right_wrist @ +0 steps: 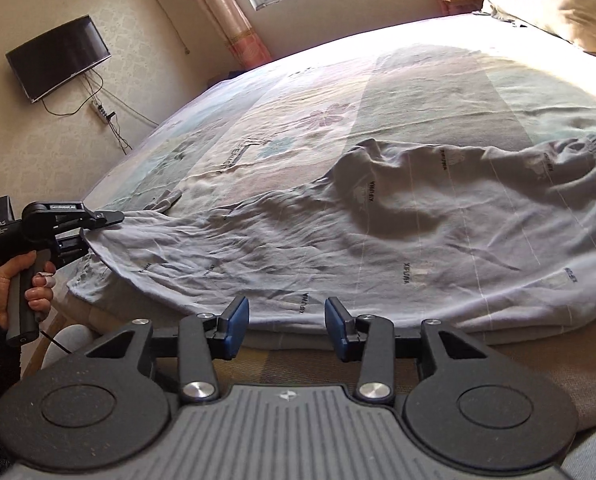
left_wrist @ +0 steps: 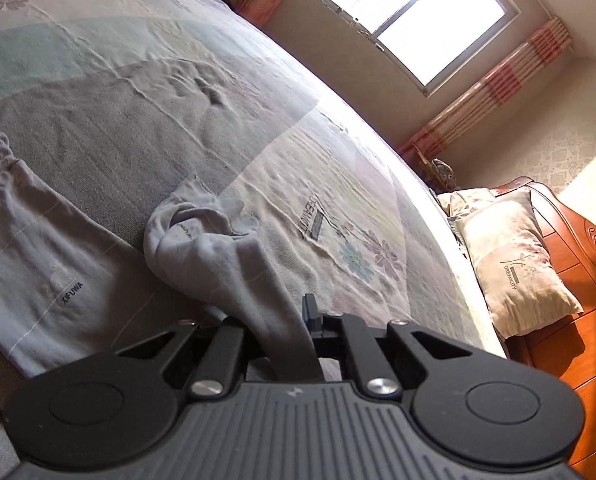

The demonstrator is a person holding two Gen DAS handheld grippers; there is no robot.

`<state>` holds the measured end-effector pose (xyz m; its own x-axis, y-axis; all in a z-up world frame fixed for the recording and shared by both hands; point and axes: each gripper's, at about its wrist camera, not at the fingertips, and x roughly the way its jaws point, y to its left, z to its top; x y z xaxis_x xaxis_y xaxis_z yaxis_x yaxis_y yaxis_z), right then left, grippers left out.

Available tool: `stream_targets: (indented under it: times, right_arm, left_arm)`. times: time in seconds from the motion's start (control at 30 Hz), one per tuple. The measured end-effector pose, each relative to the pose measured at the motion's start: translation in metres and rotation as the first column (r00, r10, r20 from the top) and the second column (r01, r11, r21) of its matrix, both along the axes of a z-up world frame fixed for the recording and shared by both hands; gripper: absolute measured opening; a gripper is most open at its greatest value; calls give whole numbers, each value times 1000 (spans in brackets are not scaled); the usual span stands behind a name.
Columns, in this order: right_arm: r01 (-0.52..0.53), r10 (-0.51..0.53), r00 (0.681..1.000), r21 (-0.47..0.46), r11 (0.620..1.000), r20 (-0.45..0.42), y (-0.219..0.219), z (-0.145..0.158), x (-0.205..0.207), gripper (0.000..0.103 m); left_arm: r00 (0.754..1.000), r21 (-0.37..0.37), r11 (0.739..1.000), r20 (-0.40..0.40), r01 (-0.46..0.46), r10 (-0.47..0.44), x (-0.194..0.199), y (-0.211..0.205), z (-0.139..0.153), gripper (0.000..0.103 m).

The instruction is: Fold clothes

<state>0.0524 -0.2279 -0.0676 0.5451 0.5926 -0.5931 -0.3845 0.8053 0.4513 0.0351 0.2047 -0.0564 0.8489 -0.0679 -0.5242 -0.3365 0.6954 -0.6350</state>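
Left claw (left_wrist: 294, 332) clamped on grey garment (right_wrist: 377, 248) hem, right claw (right_wrist: 286, 324) wide, just short of it

Ahead of the jaws spreads a wide bed under a pale patchwork sheet with printed flowers (right_wrist: 329, 114). Beyond it, a bright two-pane window (left_wrist: 413, 16) floods the cream patterned walls with sun, flanked by pink-and-cream striped curtains (left_wrist: 493, 84). A flowered cream pillow (left_wrist: 513, 260) leans on the carved orange-brown wooden headboard (left_wrist: 589, 276). Far left of the jaws in the right wrist view, a black flat television (right_wrist: 58, 58) hangs on the wall above dangling cables.
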Motion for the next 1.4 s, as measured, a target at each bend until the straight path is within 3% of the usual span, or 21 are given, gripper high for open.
stream_targets:
  times: [0.37, 0.47, 0.57, 0.63, 0.7, 0.87, 1.07, 1.23, 1.3, 1.4]
  right_arm:
    - [126, -75, 975, 242, 962, -208, -30, -34, 12, 49]
    - [183, -119, 962, 255, 950, -246, -37, -39, 18, 49]
    - [224, -147, 952, 284, 932, -269, -45, -42, 19, 49]
    - [240, -152, 945, 298, 924, -290, -47, -46, 22, 49]
    - [257, -157, 937, 313, 914, -312, -49, -49, 24, 49]
    - [312, -181, 911, 330, 891, -372, -50, -62, 29, 47]
    - [373, -234, 890, 331, 867, -391, -57, -65, 35, 38]
    - [393, -271, 886, 301, 869, -376, -57, -70, 37, 9]
    - [386, -284, 895, 279, 879, -345, -56, -68, 35, 3]
    - [375, -296, 906, 252, 892, -303, -54, -61, 33, 3]
  left_arm:
    - [996, -15, 1000, -88, -20, 18, -16, -1, -17, 7]
    - [993, -23, 999, -119, -27, 24, -20, -1, -24, 7]
    - [999, -33, 999, -49, -19, 17, -33, -2, -11, 7]
    - [999, -13, 1000, -54, -7, 7, -31, 0, -10, 7]
    - [994, 4, 1000, -106, -14, 14, -24, 3, -18, 7]
    - [986, -41, 999, -164, 5, -11, -16, 3, -40, 7]
    - [983, -72, 997, -184, 5, -18, -16, 8, -52, 7]
    - [982, -83, 996, -185, 11, -26, -16, 11, -54, 7]
    - [983, -76, 997, -184, 13, -27, -16, 10, -52, 7]
    - [985, -55, 998, -169, 3, -12, -19, 11, -42, 7]
